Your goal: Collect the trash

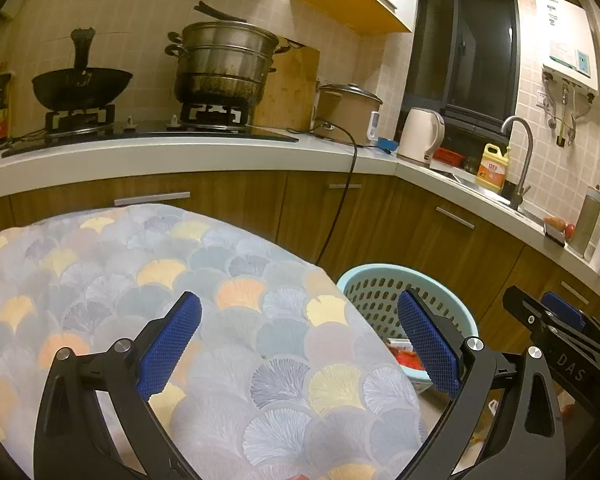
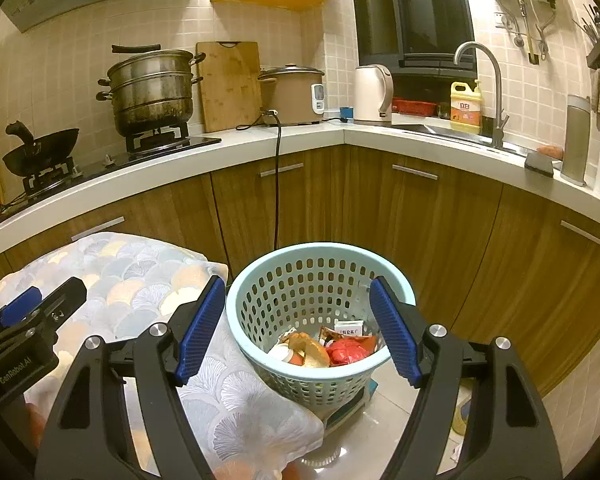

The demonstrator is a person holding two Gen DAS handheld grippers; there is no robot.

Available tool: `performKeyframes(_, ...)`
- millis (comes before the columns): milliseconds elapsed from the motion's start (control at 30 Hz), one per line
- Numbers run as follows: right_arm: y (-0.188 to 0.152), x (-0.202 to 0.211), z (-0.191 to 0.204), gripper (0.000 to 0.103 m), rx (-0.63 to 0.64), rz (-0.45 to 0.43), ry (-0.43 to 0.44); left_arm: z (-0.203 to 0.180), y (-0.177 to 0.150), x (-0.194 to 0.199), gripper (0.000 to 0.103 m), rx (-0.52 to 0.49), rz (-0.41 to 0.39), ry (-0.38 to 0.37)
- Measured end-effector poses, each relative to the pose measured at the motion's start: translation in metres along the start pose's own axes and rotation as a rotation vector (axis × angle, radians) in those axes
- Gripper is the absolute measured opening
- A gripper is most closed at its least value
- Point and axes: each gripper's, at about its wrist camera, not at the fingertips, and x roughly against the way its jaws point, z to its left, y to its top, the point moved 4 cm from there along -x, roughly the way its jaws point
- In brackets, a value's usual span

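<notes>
Counter (image 2: 300,136) with wood cabinets wraps the corner ahead of both grippers. Table in a fan-print cloth (image 1: 180,280) sits under the left gripper (image 1: 300,344), jaws wide apart, nothing between the pads. Pale blue perforated basket (image 2: 260,304) is on the floor straight ahead of the right gripper (image 2: 300,328), jaws spread, framing the basket rim, gripping nothing. Trash (image 2: 324,348) lies in the basket bottom: red wrapper, white carton, something brown, possibly bread, hard to tell. Basket is right of the left gripper, beside the cloth edge.
</notes>
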Motion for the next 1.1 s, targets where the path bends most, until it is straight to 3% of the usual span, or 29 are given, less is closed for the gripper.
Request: performKeyframes(1100,-0.0027,-0.0034,0.0016,0.071,0.008,0.006,0.0,0.0011,-0.0014,-0.0002,0.095,0.005,0.014,0.006)
